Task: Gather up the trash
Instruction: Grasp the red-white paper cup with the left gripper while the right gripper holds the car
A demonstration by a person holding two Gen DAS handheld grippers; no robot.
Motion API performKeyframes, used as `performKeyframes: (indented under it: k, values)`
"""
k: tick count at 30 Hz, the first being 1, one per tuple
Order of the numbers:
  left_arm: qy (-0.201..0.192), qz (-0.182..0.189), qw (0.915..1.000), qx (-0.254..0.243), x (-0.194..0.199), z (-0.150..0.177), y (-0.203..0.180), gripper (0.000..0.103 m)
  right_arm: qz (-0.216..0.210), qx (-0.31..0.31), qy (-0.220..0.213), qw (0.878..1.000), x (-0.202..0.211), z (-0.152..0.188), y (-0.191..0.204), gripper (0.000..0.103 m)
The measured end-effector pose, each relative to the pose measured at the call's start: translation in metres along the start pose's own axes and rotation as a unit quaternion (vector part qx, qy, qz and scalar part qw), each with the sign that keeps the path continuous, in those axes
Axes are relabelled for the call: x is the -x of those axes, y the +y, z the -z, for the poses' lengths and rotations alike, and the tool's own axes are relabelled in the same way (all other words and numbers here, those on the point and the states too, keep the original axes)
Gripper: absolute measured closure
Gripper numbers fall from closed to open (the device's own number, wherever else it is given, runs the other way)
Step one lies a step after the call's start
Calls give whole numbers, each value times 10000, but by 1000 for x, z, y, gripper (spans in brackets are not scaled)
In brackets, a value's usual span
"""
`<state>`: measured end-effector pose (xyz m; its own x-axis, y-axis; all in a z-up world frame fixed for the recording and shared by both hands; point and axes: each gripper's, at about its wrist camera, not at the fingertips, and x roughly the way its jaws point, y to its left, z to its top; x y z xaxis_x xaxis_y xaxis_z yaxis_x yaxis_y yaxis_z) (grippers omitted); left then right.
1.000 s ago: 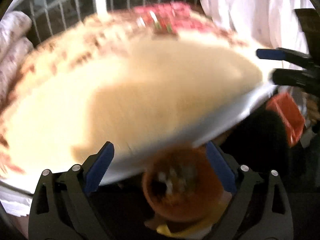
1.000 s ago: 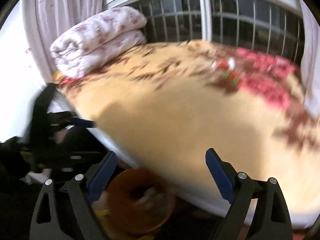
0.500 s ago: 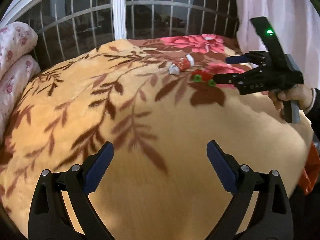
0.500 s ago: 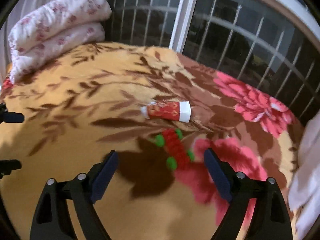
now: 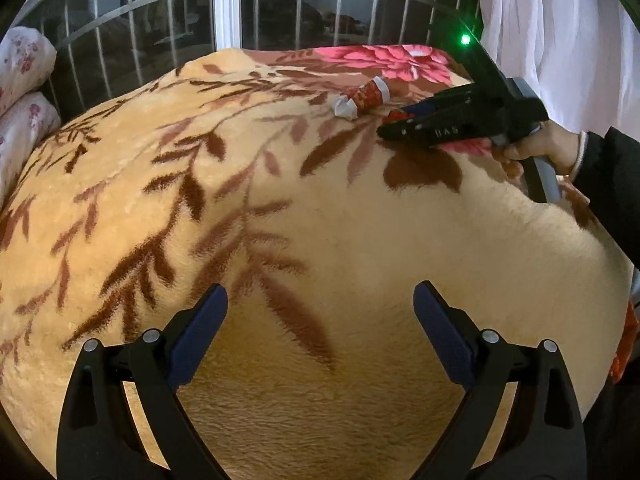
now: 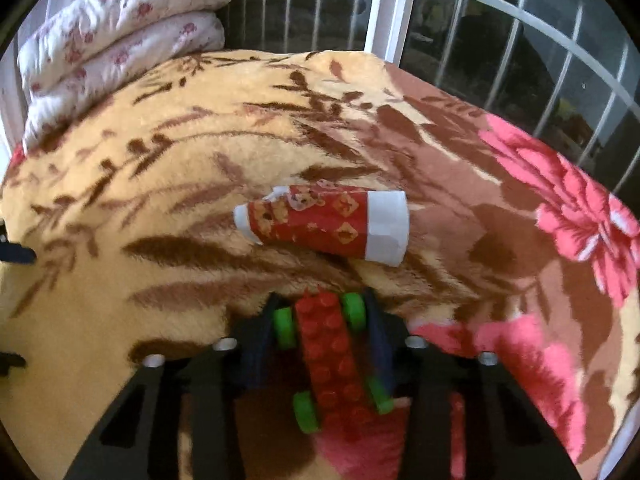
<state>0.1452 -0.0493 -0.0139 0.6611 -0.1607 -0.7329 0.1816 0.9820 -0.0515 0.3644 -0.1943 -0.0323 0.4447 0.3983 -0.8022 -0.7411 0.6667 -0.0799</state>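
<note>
On the blanket (image 6: 168,184) lies a crushed paper cup (image 6: 326,226), red with white ends, on its side. Just nearer, the right gripper (image 6: 322,320) is clamped on a red brick toy (image 6: 334,360) with green wheels. Only the left view shows the left gripper (image 5: 320,312), fingers spread wide apart over bare blanket.

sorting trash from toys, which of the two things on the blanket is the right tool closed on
The red brick toy car with green wheels; the crushed paper cup lies free beyond the right tool.
</note>
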Motion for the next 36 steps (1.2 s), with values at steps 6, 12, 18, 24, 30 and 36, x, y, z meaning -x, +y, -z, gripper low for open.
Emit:
performKeyframes:
  k: [6, 12, 18, 24, 30, 36]
  values:
    - [97, 84, 9997, 214, -2, 0, 5, 11, -96, -783, -151, 9968, 33, 15, 12, 64]
    - [173, 78, 9997, 167, -4, -25, 2, 11, 135, -2164, -874, 9723, 101, 68, 25, 64]
    - [7, -240, 9962, -835, -39, -96, -36, 11, 1019, -2739, -1638, 9422, 167, 116, 39, 64]
    - [123, -206, 9905, -1355, -100, -152, -53, 11, 1275, -3025, -1912, 9250, 192, 149, 50, 64]
    - [495, -226, 9905, -1263, -154, -184, -44, 11, 1060, -3347, -2048, 9137, 184, 163, 53, 64]
    - [751, -71, 9895, -1235, -187, -195, -52, 57, 976, -3344, -2057, 9145, 178, 166, 55, 64]
